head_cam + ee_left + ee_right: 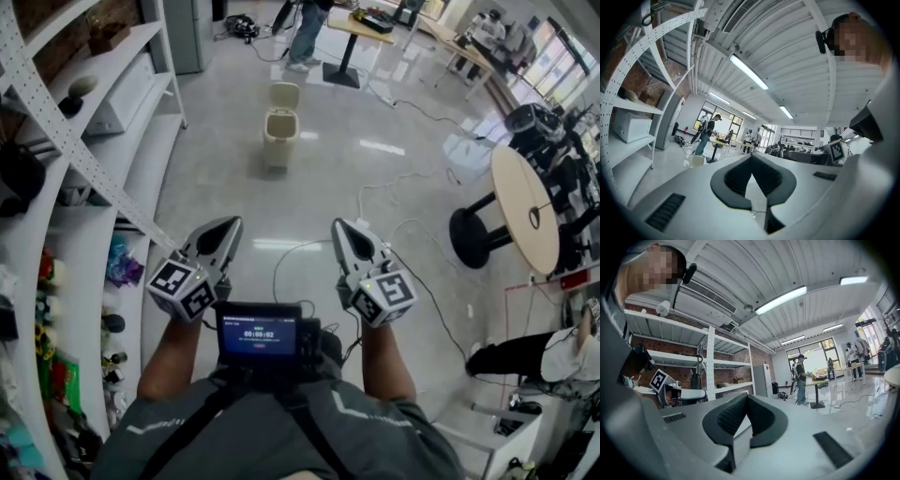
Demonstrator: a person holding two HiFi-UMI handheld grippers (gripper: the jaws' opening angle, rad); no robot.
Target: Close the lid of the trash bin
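A small beige trash bin [279, 131] stands on the shiny floor well ahead of me, its lid [284, 95] tipped up and open. It also shows small and far off as the trash bin [697, 161] in the left gripper view. My left gripper [230, 223] and right gripper [341, 226] are held close to my body, side by side, far short of the bin. Both are shut with nothing between the jaws: the tips of the left gripper [751, 156] meet, and so do those of the right gripper [746, 396].
White shelving [94, 141] with small items runs along the left. A round table [525, 206] on a black base stands at the right, and cables [412, 234] trail over the floor. A person [309, 28] stands at a far table. Someone's leg [520, 354] lies at the lower right.
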